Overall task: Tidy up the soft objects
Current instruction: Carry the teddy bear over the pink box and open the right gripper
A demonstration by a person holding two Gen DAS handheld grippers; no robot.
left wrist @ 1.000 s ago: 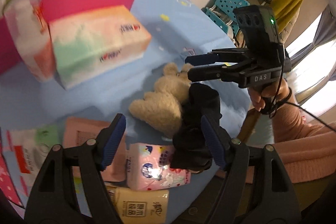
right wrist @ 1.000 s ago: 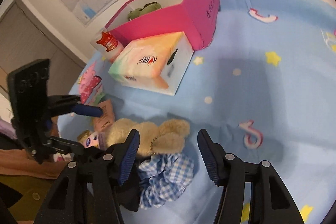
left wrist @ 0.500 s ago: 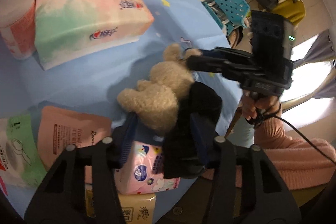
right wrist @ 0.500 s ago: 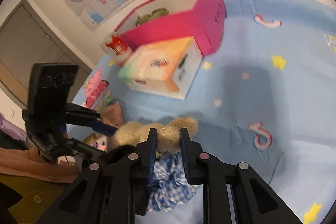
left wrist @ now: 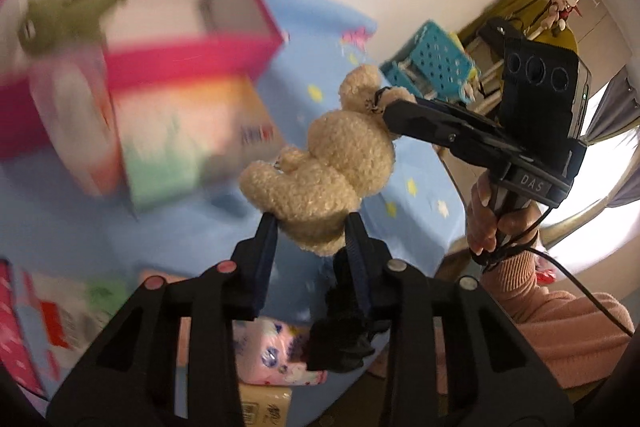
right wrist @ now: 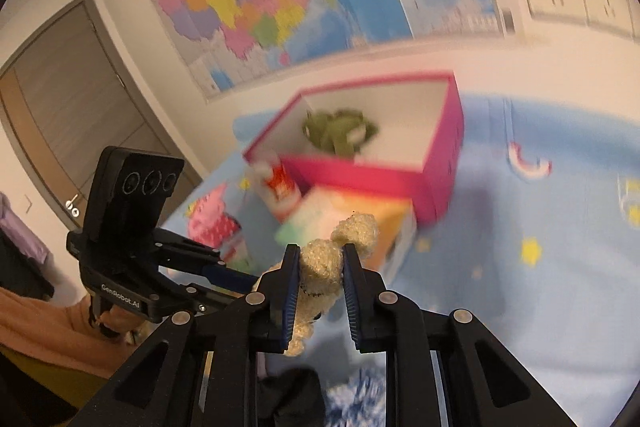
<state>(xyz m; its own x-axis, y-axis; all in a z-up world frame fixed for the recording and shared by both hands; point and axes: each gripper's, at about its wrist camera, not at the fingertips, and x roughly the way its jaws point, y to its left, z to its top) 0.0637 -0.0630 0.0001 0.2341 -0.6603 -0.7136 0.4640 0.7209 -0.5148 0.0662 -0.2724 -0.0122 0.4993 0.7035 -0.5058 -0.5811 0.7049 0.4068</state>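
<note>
A beige plush bear (left wrist: 332,163) hangs in the air above the blue tablecloth (left wrist: 160,235), held from both ends. My left gripper (left wrist: 310,227) pinches its lower body, jaws still closing, pads pressing into the fur. My right gripper (right wrist: 318,259) is shut on the bear's head (right wrist: 356,231) and shows from the side as the right gripper (left wrist: 388,111) in the left wrist view. The open pink box (right wrist: 400,179) stands behind, with a green plush (right wrist: 336,131) inside. A black cloth piece (left wrist: 340,339) sits below my left fingers; a blue checked scrunchie (right wrist: 360,403) lies beside it.
A pastel tissue box (left wrist: 188,143) and a wrapped paper roll (left wrist: 76,123) stand in front of the pink box. Small tissue packs (left wrist: 276,359) lie by the table's near edge. A teal basket (left wrist: 432,67) sits off the far side. A hand in a pink sleeve (left wrist: 552,323) holds the right gripper.
Both grippers closed on the plush bear and lifted it off the cloth. The black piece and the checked scrunchie stayed below. Both views have tilted up toward the pink box.
</note>
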